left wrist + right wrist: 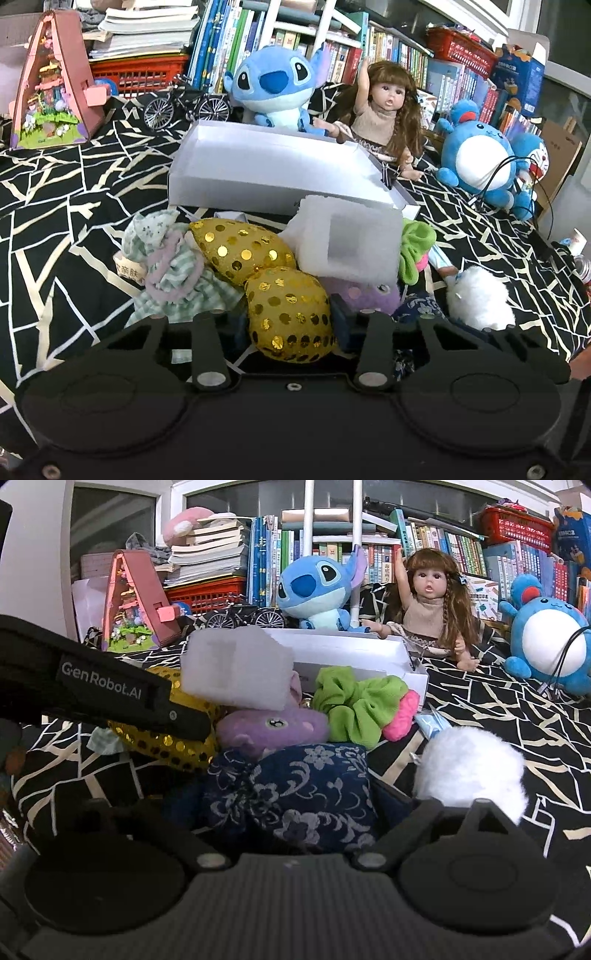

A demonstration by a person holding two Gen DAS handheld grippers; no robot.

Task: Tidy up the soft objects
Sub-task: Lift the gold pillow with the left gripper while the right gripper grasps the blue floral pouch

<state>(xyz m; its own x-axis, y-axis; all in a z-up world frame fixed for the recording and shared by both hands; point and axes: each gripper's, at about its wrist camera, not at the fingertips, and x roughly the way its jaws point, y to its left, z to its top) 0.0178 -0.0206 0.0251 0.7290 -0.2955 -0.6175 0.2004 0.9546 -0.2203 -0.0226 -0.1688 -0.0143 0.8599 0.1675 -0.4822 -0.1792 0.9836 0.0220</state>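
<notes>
The white box (pixel 258 162) looks empty; left gripper (pixel 291 325) clamps a gold sequinned pouch (pixel 288 314), right gripper (pixel 295 797) gapes wide.

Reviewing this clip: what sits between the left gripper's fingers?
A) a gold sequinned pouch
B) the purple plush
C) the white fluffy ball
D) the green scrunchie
A: in the left wrist view the gold sequinned pouch fills the gap between the left gripper fingers.

A black cloth with pale lines (pixel 55 192) carries a white box (pixel 258 166), soft toys and a doll (pixel 384 110).
</notes>
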